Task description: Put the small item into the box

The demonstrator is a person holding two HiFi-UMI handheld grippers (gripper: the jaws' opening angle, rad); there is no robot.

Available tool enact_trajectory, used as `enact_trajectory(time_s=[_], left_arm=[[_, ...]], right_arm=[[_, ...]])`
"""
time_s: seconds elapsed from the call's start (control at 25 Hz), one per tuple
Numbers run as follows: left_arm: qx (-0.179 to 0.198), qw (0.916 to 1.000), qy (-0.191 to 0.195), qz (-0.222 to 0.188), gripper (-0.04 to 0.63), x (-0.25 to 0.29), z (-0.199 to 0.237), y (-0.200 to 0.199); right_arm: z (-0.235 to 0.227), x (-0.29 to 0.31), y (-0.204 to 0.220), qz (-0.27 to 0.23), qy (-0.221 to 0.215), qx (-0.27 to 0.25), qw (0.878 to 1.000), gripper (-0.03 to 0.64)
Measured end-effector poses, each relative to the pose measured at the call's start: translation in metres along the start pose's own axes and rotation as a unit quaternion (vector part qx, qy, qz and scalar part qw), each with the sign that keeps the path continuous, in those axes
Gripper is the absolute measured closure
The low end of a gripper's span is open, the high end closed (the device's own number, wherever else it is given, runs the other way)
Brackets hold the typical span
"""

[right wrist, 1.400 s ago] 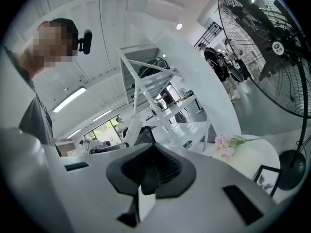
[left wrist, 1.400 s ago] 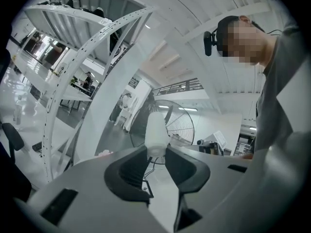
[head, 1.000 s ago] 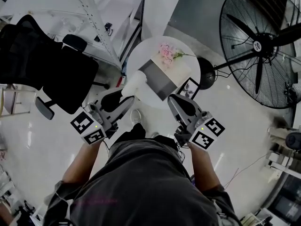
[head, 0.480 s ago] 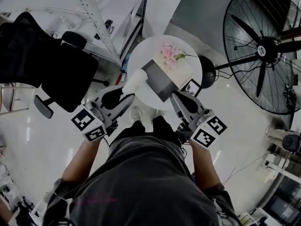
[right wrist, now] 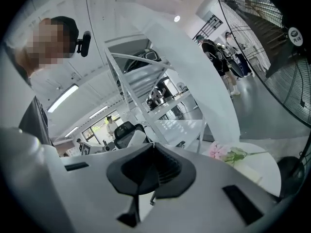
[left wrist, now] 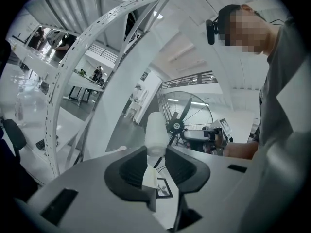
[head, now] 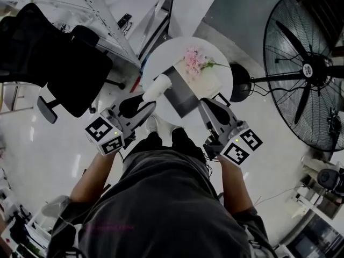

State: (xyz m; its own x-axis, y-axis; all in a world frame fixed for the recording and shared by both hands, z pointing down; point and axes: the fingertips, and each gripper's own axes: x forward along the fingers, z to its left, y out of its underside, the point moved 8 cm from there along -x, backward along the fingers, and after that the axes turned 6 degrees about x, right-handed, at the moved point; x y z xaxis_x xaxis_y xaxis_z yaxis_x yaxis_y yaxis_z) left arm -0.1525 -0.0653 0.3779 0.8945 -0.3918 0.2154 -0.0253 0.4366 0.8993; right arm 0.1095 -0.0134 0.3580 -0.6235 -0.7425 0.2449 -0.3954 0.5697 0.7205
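Note:
My left gripper [head: 147, 97] is shut on a small white cylinder [head: 157, 86], which sticks out past its fingertips over the near left edge of the round white table [head: 220, 63]. In the left gripper view the cylinder [left wrist: 156, 131] stands upright between the dark pads of the left gripper [left wrist: 155, 155]. On the table lies the box [head: 181, 93], grey inside with a cream part to its right. My right gripper [head: 207, 103] hovers at the table's near right edge, shut with nothing in it; the right gripper view shows the jaws of the right gripper [right wrist: 151, 148] meeting.
Pink flowers [head: 192, 58] lie on the table behind the box. A small picture frame [head: 221, 98] stands by the right gripper. A black office chair [head: 54, 63] is at the left, a large floor fan [head: 309, 69] at the right, white shelving [head: 110, 20] behind.
Both grippers have moved forward to the table's near edge, the left one carrying the white cylinder. The jaws have not changed.

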Motion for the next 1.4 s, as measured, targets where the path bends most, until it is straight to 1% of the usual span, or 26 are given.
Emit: enact_trajectory(time_s=[0.2, 0.32, 0.48, 0.56, 0.72, 1.04, 1.24, 1.4], left_arm=[[-0.009, 0.9994, -0.031, 0.011, 0.471, 0.027, 0.003, 0.013], [-0.008, 0.9986, -0.048, 0.021, 0.471, 0.044, 0.007, 0.023], [-0.017, 0.9961, -0.078, 0.038, 0.471, 0.061, 0.014, 0.041], [-0.019, 0.9943, -0.092, 0.051, 0.471, 0.068, 0.017, 0.050], [-0.010, 0.9898, -0.110, 0.090, 0.471, 0.081, 0.025, 0.072], [-0.007, 0.9757, -0.123, 0.181, 0.471, 0.108, 0.052, 0.131], [0.006, 0.9655, -0.115, 0.233, 0.471, 0.121, 0.062, 0.156], [0.031, 0.9537, -0.113, 0.277, 0.471, 0.131, 0.067, 0.172]], right_arm=[[-0.036, 0.003, -0.016, 0.027, -0.012, 0.004, 1.000, 0.594], [-0.057, 0.007, -0.022, 0.044, -0.019, 0.007, 0.999, 0.594], [-0.082, 0.012, -0.027, 0.068, -0.028, 0.010, 0.997, 0.594], [-0.093, 0.013, -0.029, 0.079, -0.031, 0.011, 0.996, 0.594], [-0.112, 0.014, -0.030, 0.098, -0.034, 0.015, 0.994, 0.594], [-0.139, 0.012, -0.024, 0.125, -0.035, 0.025, 0.991, 0.594], [-0.153, 0.007, -0.019, 0.136, -0.032, 0.034, 0.990, 0.594], [-0.164, -0.001, -0.016, 0.141, -0.024, 0.043, 0.989, 0.594]])
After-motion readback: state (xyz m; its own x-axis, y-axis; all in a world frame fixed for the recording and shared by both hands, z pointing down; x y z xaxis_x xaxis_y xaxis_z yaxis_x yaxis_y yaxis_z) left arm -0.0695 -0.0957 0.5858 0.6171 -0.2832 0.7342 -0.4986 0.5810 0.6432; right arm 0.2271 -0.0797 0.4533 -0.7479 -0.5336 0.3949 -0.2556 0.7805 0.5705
